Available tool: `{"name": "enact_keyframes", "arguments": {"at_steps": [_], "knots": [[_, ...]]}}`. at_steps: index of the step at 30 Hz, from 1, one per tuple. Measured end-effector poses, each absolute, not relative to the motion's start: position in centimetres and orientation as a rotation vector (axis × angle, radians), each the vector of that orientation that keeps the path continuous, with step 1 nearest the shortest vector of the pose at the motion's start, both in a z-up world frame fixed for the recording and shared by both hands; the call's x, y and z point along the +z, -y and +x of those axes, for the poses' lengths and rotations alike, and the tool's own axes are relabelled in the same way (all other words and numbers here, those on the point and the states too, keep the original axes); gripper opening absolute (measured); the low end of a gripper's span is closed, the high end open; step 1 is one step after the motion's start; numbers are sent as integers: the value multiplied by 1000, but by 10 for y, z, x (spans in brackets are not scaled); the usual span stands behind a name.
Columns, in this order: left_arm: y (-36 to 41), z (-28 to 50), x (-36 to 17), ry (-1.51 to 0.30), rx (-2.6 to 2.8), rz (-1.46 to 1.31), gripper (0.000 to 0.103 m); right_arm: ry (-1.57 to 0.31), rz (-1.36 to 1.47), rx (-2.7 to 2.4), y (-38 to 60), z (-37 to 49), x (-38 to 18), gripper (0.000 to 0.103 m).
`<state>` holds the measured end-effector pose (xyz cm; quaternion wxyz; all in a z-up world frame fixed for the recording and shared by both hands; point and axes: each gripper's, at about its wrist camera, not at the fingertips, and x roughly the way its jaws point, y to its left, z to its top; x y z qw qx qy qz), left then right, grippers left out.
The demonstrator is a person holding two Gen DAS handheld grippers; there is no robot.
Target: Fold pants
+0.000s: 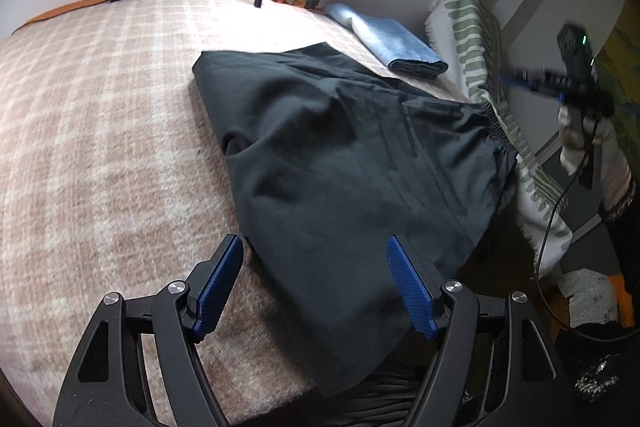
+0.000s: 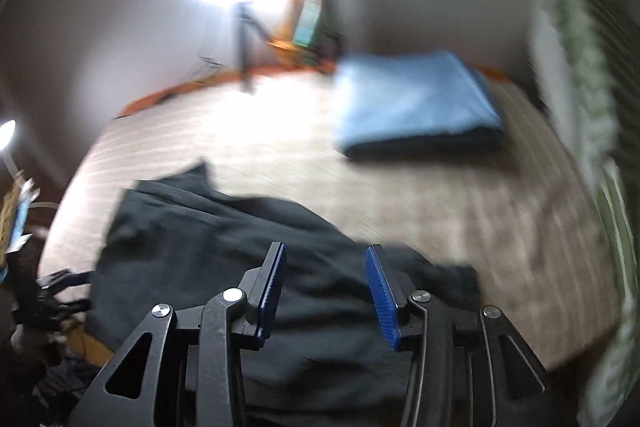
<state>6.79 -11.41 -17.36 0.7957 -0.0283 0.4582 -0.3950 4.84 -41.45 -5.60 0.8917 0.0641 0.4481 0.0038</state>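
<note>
I am holding both grippers open and empty: the left gripper (image 1: 314, 259) and right gripper (image 2: 326, 265) are hovering over black pants (image 1: 340, 155) lying on the checked blanket (image 1: 100, 131).

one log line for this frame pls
task: fold pants | left claw: open, empty | right claw: open, empty | black fabric pants: on checked blanket, partly folded | folded blue cloth: aside

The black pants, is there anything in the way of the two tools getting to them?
Nothing visible is. The left tool is open right above the black pants, and the right tool is open just above them too. The folded blue cloth lies farther back on the bed.
</note>
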Motion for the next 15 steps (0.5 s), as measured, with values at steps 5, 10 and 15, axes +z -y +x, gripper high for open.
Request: {"name": "enact_keyframes", "arguments": {"at_steps": [5, 10, 15], "knots": [[115, 61, -179, -1007, -819, -68, 74, -919, 68, 185, 357, 94, -53, 46], [120, 55, -178, -1002, -789, -22, 74, -934, -8, 362, 294, 141, -71, 51], [128, 51, -177, -1014, -721, 38, 74, -997, -48, 477, 238, 183, -98, 52]]}}
